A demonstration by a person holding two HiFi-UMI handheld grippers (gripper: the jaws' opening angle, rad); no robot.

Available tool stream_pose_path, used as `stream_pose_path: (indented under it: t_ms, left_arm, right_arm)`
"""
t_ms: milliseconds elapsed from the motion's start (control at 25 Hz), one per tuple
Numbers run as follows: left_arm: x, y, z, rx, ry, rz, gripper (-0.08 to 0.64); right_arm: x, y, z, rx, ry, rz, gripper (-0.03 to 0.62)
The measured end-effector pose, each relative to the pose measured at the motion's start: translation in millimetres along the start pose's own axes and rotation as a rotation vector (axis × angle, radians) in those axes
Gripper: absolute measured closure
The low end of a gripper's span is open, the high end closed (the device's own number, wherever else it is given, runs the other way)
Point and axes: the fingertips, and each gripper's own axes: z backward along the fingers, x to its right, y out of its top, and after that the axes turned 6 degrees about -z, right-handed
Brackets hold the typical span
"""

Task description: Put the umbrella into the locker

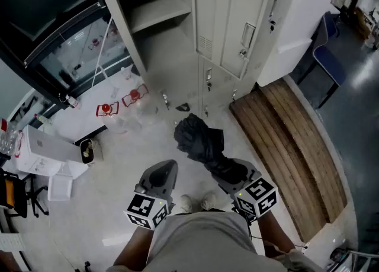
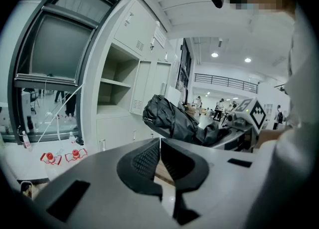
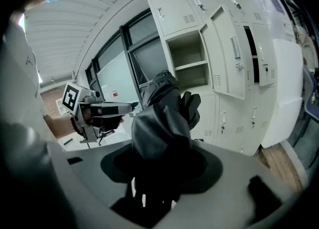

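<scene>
1. the right gripper (image 3: 159, 159) has its jaws clamped on the near end of the umbrella (image 3: 162, 115), a black folded one with loose, crumpled cloth. the jaws stand fairly wide around the bundle.
2. in the head view the umbrella (image 1: 200, 141) sticks out from the right gripper (image 1: 233, 173) toward the locker (image 1: 177, 57), held in the air above the floor (image 1: 136, 140) and apart from the locker.
3. the left gripper (image 2: 160, 145) has its jaws closed together with nothing between them. it is just beside the right gripper, at the person's left (image 1: 164, 171).
4. the locker's upper compartment (image 1: 155, 10) stands open, with a shelf inside. its door (image 1: 237, 22) is swung out to the right.
5. from the left gripper view the umbrella (image 2: 173, 120) is level with the open compartment (image 2: 115, 91) and to its right.
6. a wooden bench (image 1: 293, 152) lies on the floor to the right of the locker.
7. two small red items (image 1: 121, 103) sit on the floor to the left, near the window.
8. the person's shoes (image 1: 198, 202) show between the two grippers.
</scene>
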Motion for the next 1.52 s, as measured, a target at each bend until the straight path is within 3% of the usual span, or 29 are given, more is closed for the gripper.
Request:
stream_pose_path:
  t_ms: [440,720,1520]
  left_arm:
    - [16.3,-4.6,30.3,0.011,-0.002,-0.04,0.54]
    - [22.2,-3.1,36.1,0.024,-0.016,-0.046,0.54]
    - [36.3,4.1,32.0,0.035,0.007,-0.058,0.54]
  right_arm:
    - [-35.6,-13.7,13.0,0.009,-0.027,0.004,0.365]
    - [-39.3,-18.3,16.8,0.009,-0.021,-0.057,0.365]
    - [-28.8,-16.5,24.4,0.002,-0.002,-0.02,0.365]
